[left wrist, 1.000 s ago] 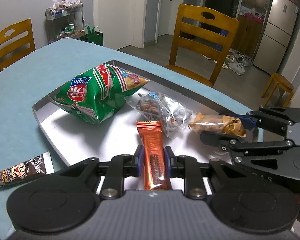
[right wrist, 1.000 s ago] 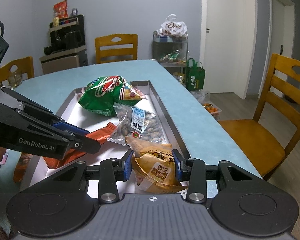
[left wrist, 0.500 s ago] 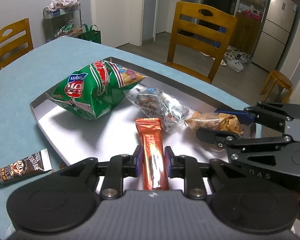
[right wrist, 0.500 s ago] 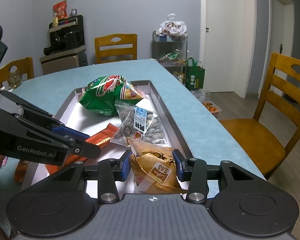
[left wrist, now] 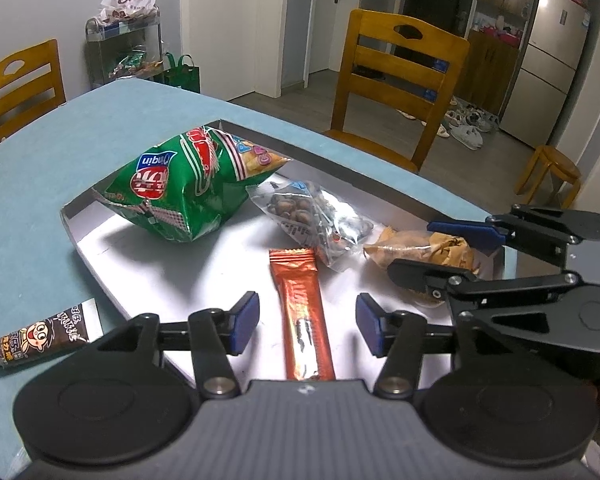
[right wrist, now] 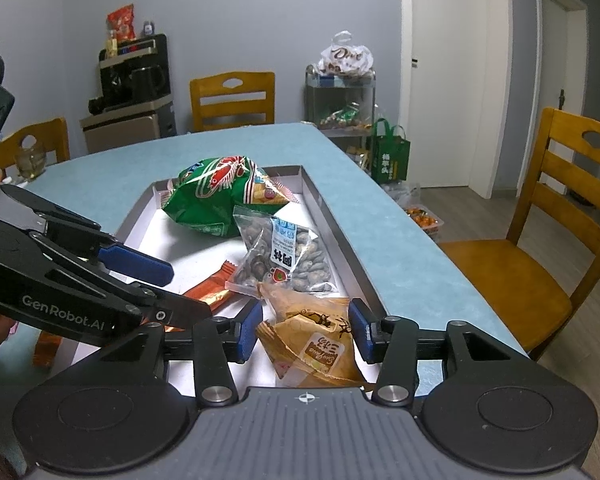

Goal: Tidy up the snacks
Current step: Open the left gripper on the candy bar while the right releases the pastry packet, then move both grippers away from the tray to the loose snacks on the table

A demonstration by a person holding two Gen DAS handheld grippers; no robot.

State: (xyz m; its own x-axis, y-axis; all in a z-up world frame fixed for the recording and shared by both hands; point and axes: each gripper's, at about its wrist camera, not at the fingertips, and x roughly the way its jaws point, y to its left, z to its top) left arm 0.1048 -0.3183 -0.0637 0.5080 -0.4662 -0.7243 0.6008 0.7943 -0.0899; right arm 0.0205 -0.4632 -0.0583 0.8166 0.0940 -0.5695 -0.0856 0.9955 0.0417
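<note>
Orange snack bar (left wrist: 303, 320) lies in the tray (left wrist: 84, 236) between the left gripper (left wrist: 307, 322) fingers, jaws just opened, pads clear; near end cut off by the gripper body. Right gripper (right wrist: 306, 330) just opened too, straddling the tan pastry packet (right wrist: 314, 344); pad contact unclear.

Table (left wrist: 40, 184): teal top, curved edge.
Tray (left wrist: 340, 168): shallow, grey-walled, white floor; sits on table.
Tube (left wrist: 32, 340): brown snack tube with cartoon face, flat on table, just outside tray's near-left wall.
Orange packet (right wrist: 46, 350): on table beside tray, mostly hidden.
Glass (right wrist: 30, 162): far left edge.
</note>
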